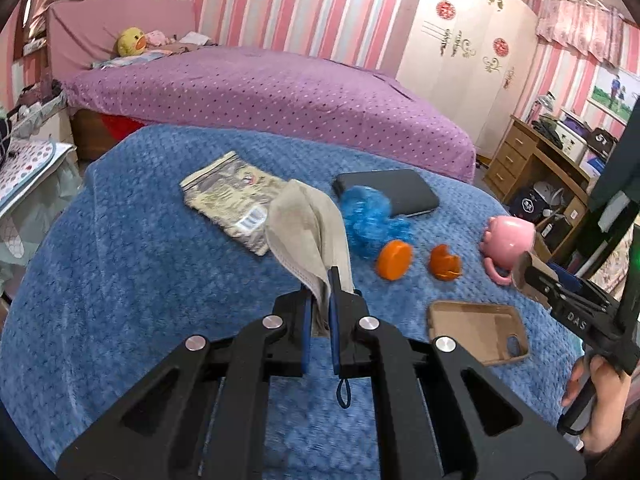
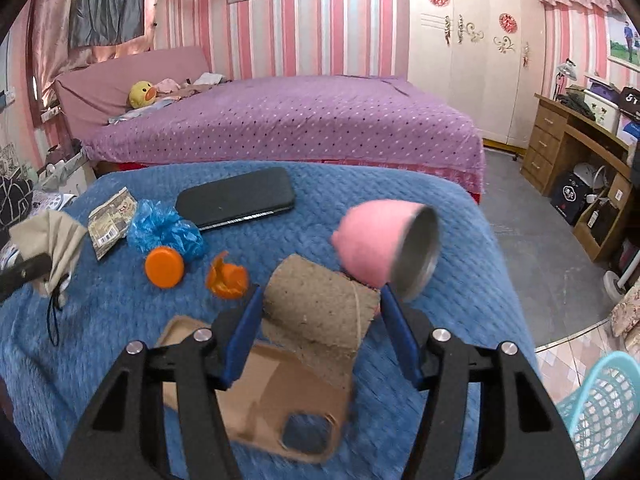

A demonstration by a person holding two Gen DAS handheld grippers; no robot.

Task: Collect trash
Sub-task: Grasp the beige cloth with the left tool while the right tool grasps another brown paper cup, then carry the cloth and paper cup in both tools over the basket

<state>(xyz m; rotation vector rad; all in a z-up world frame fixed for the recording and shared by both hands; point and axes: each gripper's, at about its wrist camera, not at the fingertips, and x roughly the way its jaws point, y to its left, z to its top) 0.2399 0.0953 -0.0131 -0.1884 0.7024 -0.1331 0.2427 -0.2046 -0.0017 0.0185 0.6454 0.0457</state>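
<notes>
Trash lay scattered over the blue blanket [image 1: 120,280]: a snack wrapper [image 1: 234,204] toward its far left corner, blue crumpled plastic [image 1: 370,220] against a black phone [image 1: 394,192], an orange cap [image 1: 394,259] and orange peel [image 1: 444,263] mid-surface. Your left gripper [image 1: 320,300] was clamped on the hem of a beige cloth bag [image 1: 308,224], apparently held up as the collecting sack. Your right gripper [image 2: 320,312] had its blue pads spread around a cardboard tube [image 2: 320,300], lifted above a brown phone case [image 2: 280,400]; whether they pressed it, I could not tell. A pink cup [image 2: 380,244] lay tipped near the right edge, a teal basket [image 2: 600,404] beyond it.
</notes>
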